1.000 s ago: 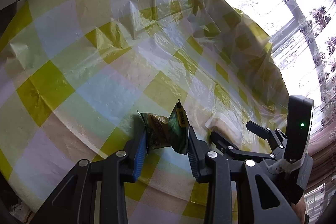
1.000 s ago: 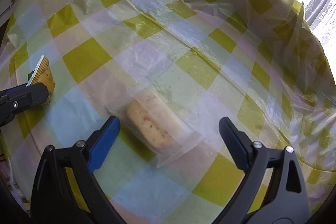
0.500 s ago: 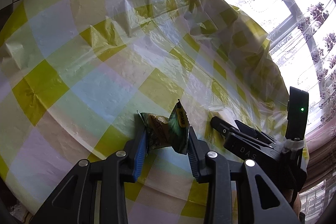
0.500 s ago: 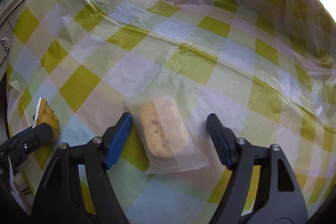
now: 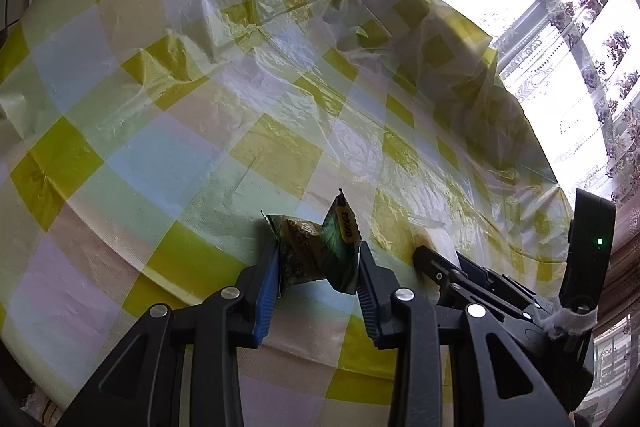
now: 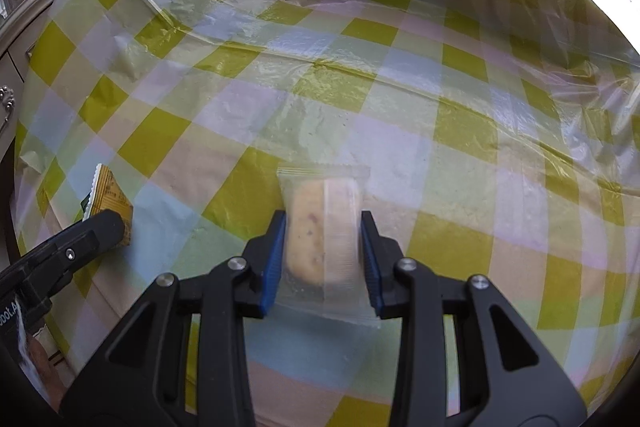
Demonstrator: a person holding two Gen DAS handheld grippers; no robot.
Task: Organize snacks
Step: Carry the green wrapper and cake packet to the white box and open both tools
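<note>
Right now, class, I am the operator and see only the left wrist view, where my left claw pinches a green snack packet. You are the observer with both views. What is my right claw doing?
Observer: The right claw is closing on a clear-wrapped biscuit; its pads touch the wrapper's sides.
Operator: Is the biscuit lifted?
Observer: It looks to lie flat on the checked tablecloth, its long side in line with the claw.
Operator: What can't I see of my packet?
Observer: In the right wrist view the packet shows a yellow face with a zigzag edge, left of the biscuit and apart from it.
</note>
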